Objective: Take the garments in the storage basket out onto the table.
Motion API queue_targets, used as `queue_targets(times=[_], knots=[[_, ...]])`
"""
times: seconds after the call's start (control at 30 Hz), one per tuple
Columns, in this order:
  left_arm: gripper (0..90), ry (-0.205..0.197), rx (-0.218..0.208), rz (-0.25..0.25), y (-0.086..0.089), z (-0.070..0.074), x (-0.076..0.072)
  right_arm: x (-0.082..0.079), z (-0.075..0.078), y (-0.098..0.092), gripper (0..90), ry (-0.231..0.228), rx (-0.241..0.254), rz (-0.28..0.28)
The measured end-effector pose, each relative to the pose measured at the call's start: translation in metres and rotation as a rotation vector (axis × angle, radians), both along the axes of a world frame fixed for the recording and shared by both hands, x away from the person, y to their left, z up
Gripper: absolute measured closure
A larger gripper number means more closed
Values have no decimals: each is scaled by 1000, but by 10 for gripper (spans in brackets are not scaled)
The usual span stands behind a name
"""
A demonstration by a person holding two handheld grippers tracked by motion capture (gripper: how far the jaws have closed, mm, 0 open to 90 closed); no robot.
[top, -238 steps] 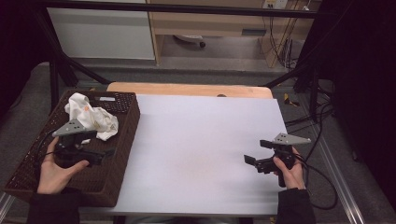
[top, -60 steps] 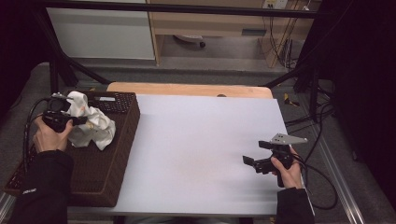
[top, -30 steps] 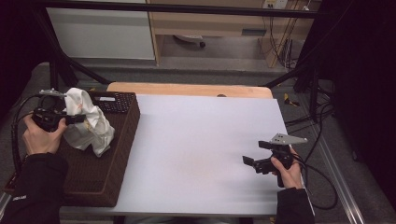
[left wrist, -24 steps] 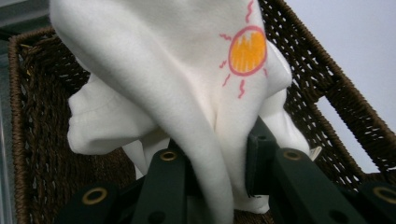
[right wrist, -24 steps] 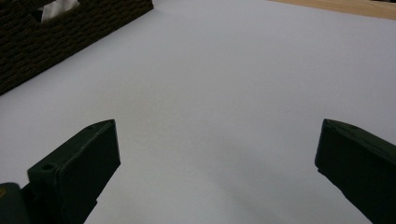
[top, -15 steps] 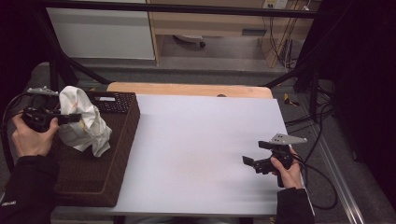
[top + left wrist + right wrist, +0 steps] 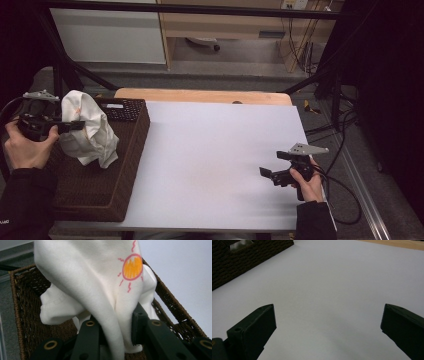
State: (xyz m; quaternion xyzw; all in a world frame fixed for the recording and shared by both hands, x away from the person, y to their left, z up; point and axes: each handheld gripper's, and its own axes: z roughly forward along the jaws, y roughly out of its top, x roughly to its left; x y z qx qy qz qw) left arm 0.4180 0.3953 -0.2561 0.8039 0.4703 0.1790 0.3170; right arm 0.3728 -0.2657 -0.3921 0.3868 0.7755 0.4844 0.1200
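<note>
A white cloth (image 7: 90,130) with an orange sun drawing (image 7: 132,267) hangs over the dark wicker basket (image 7: 100,190) at the table's left. My left gripper (image 7: 75,124) is shut on a fold of the white cloth (image 7: 100,290) and holds it up above the basket (image 7: 22,315); its lower end still droops into the basket. Near the table's right front, my right gripper (image 7: 266,173) rests low over the white tabletop (image 7: 332,290). It stands open with nothing between its jaws (image 7: 327,330).
The white tabletop (image 7: 215,150) stretches between the basket and the right hand. A black keyboard-like object (image 7: 122,107) lies at the basket's far end. A wooden edge (image 7: 200,95) runs along the table's back. Cables (image 7: 345,200) trail off to the right.
My left gripper has risen and drifted left with the cloth, pulling it higher out of the basket. The right gripper has stayed in place, open.
</note>
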Motion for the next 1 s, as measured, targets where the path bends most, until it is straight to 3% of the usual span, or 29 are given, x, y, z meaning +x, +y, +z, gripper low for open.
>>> queue_targets(times=[1.0], knots=[[725,-24,0,-98,-18,44,-18,0,0,0,7,-1,1,2]])
